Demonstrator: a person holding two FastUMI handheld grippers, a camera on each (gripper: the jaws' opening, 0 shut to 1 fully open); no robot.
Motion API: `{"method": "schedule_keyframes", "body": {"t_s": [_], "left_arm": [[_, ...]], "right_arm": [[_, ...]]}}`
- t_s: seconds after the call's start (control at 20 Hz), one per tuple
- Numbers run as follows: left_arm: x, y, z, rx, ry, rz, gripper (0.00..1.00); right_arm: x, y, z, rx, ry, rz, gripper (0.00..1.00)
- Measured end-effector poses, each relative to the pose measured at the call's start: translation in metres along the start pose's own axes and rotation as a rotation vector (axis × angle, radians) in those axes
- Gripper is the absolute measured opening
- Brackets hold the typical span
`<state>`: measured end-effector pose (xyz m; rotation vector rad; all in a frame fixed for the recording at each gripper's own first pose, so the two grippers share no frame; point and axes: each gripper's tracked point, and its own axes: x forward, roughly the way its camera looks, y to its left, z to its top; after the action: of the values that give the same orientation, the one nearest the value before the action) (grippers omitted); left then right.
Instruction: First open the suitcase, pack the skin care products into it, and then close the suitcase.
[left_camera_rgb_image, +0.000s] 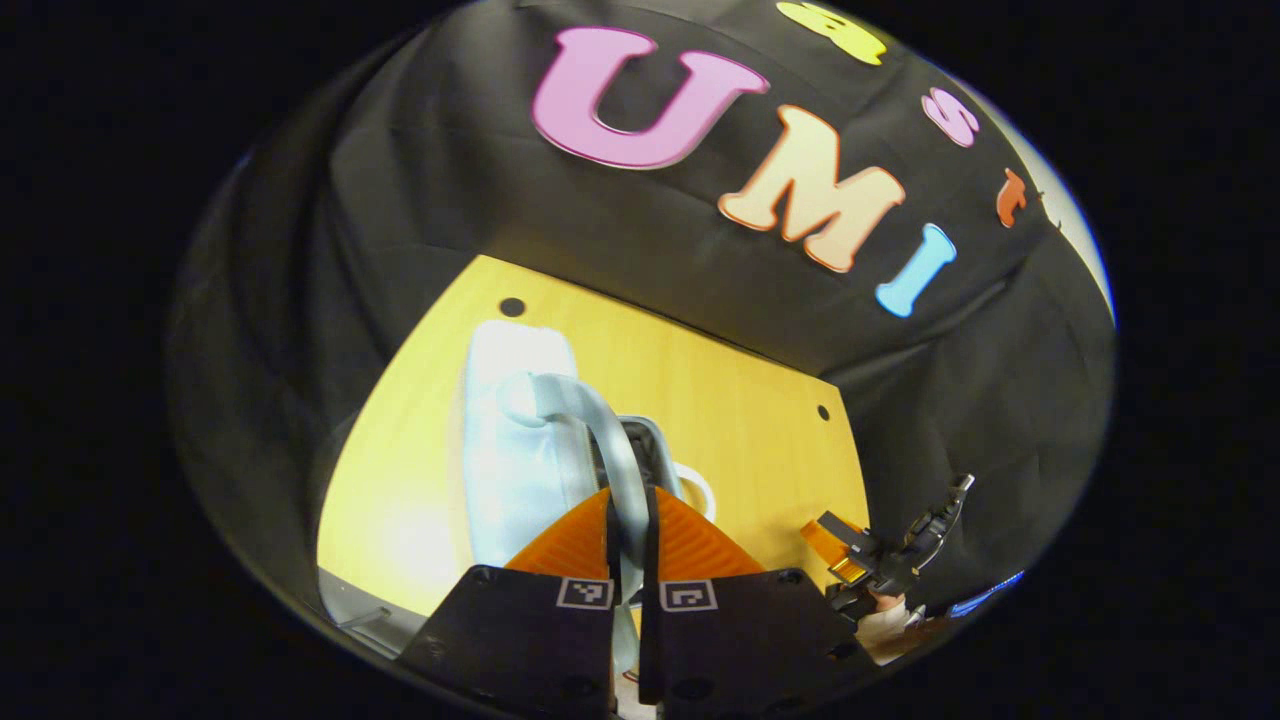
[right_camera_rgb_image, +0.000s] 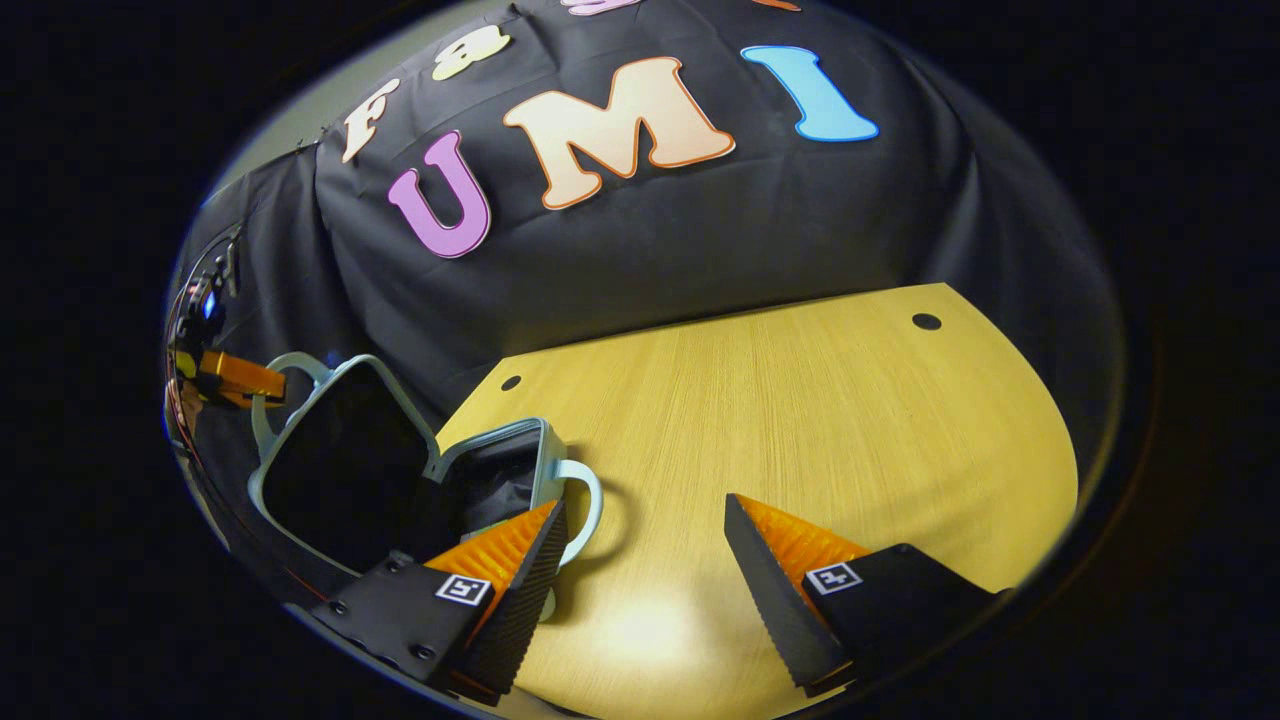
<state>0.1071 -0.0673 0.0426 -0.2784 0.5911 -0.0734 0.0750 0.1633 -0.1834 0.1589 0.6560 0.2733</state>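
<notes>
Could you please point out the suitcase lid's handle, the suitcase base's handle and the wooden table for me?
lid handle (left_camera_rgb_image: 610, 440): left gripper view, on the grey curved bar.
base handle (right_camera_rgb_image: 588, 510): right gripper view, on the pale loop's outer curve.
wooden table (right_camera_rgb_image: 820, 420): right gripper view, on bare tabletop.

I count one suitcase (right_camera_rgb_image: 400, 470) lying open on one wooden table (right_camera_rgb_image: 800, 420), with two curved handles on it, one on the raised lid at far left and one on the near half. I see two grippers, the left gripper (left_camera_rgb_image: 630, 520) and the right gripper (right_camera_rgb_image: 645, 520), and three dark holes in the tabletop.
</notes>
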Motion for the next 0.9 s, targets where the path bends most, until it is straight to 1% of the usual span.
{"method": "schedule_keyframes", "body": {"t_s": [0.2,0.3,0.35,0.6,0.9], "left_arm": [[0.060,-0.053,-0.016,0.034,0.071,-0.061,0.03],[0.084,-0.069,-0.029,0.031,0.122,-0.082,0.03],[0.095,-0.073,-0.035,0.038,0.143,-0.081,0.03],[0.149,-0.087,-0.064,0.102,0.236,-0.037,0.04],[0.208,-0.082,-0.101,0.115,0.343,0.034,0.04]], "right_arm": [[-0.013,-0.009,-0.002,0.000,-0.012,0.006,0.98],[-0.017,-0.016,-0.003,0.012,-0.017,0.006,0.98],[-0.020,-0.019,-0.002,0.017,-0.023,0.002,0.98],[-0.033,-0.044,0.005,0.051,-0.049,-0.041,0.98],[-0.050,-0.073,0.008,0.074,-0.073,-0.089,0.98]]}}
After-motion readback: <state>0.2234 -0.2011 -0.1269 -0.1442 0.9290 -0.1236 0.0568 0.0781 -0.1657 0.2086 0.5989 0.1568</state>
